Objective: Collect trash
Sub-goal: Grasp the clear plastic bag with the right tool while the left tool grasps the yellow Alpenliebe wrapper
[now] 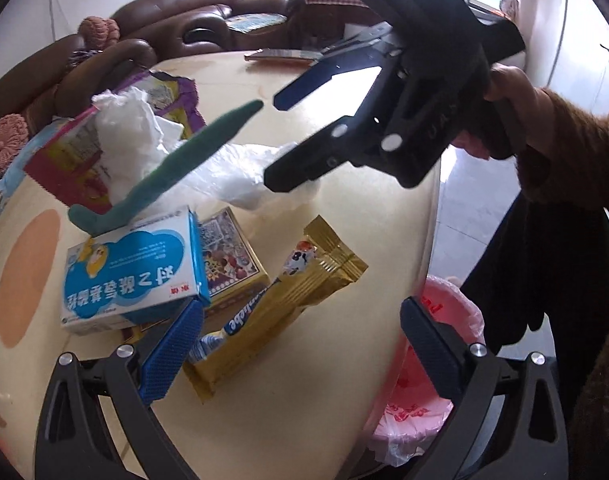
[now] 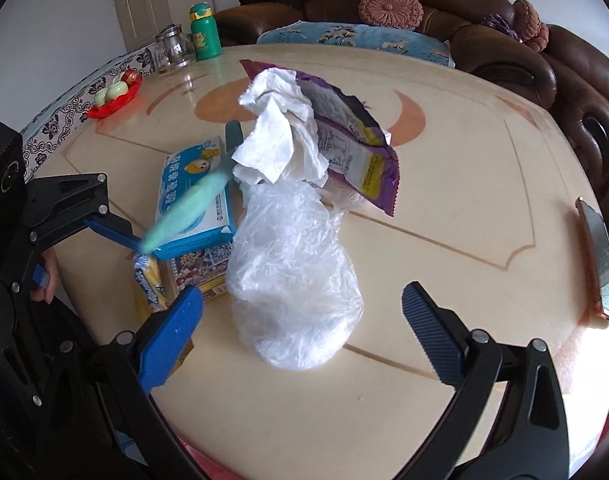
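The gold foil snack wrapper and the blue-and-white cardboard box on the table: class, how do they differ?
The gold foil snack wrapper is long, narrow and lies flat on the cream table; the blue-and-white cardboard box is a blocky carton propped on another printed box. The wrapper is shiny gold with a cow picture; the box is matt, with a white cloud shape and blue characters. Both lie near the table edge beside the pink-lined bin.

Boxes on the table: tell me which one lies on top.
The blue-and-white medicine box lies on top, overlapping the colourful cartoon-printed box beneath it.
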`<state>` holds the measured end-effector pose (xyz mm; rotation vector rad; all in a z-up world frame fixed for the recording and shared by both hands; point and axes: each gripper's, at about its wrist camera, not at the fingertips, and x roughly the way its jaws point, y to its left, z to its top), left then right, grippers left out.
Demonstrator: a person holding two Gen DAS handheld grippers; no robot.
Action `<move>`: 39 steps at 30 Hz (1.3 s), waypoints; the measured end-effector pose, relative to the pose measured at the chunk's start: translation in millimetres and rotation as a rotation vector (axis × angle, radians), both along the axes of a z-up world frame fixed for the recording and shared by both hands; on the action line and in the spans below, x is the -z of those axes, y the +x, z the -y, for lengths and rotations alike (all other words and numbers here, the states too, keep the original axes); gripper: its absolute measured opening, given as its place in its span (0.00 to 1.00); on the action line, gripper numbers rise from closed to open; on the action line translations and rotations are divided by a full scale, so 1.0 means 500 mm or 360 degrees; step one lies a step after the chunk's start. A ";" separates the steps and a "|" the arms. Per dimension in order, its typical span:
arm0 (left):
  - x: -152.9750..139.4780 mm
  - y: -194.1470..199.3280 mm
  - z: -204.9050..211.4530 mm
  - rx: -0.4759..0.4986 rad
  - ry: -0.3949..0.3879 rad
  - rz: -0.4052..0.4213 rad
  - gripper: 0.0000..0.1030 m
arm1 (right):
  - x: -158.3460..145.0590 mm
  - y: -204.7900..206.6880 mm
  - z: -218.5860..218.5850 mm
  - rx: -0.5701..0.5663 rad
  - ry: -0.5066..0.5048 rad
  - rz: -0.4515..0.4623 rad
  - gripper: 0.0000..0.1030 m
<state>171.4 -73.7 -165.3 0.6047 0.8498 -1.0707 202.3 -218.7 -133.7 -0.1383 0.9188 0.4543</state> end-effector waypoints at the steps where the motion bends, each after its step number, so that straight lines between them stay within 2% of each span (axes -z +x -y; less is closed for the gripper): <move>1: 0.003 0.000 0.000 0.0015 0.0004 0.0003 0.93 | 0.002 0.001 0.000 -0.0001 -0.0006 0.0008 0.95; 4: 0.015 0.005 0.008 0.0049 0.0020 -0.0001 0.93 | 0.011 0.008 -0.002 -0.0012 -0.0013 0.0008 0.94; 6: 0.022 0.001 0.010 0.0079 0.0032 -0.0002 0.93 | 0.019 0.010 -0.007 -0.0006 -0.0057 0.0015 0.89; 8: 0.026 -0.006 0.008 0.0106 0.0042 -0.0001 0.87 | 0.029 0.015 -0.011 -0.0016 -0.0069 0.0001 0.70; 9: 0.029 -0.005 0.007 0.0111 0.0051 -0.0003 0.84 | 0.035 0.019 -0.015 -0.0027 -0.0060 -0.0020 0.68; 10: 0.031 -0.002 0.006 0.0107 0.0056 -0.0010 0.79 | 0.039 0.022 -0.016 -0.0033 -0.0052 -0.0035 0.68; 15: 0.029 0.025 0.006 0.0071 0.0026 -0.0078 0.70 | 0.049 0.037 -0.017 -0.0056 -0.0004 -0.0087 0.68; 19: 0.030 0.027 0.006 0.0082 0.0044 -0.0057 0.63 | 0.051 0.041 -0.021 -0.0055 -0.0015 -0.0091 0.68; 21: 0.030 0.031 0.008 0.0084 0.0044 -0.0061 0.59 | 0.053 0.041 -0.024 -0.0055 -0.0025 -0.0096 0.63; 25: 0.024 0.031 0.005 0.0092 0.0023 -0.0094 0.46 | 0.056 0.038 -0.027 -0.0064 -0.0044 -0.0098 0.58; 34: 0.023 0.035 0.008 0.0066 0.0026 -0.0119 0.31 | 0.056 0.024 -0.028 -0.0056 -0.0071 -0.0099 0.41; 39: 0.020 0.039 0.006 0.0037 0.0038 -0.0122 0.26 | 0.053 0.015 -0.025 -0.0048 -0.0066 -0.0105 0.37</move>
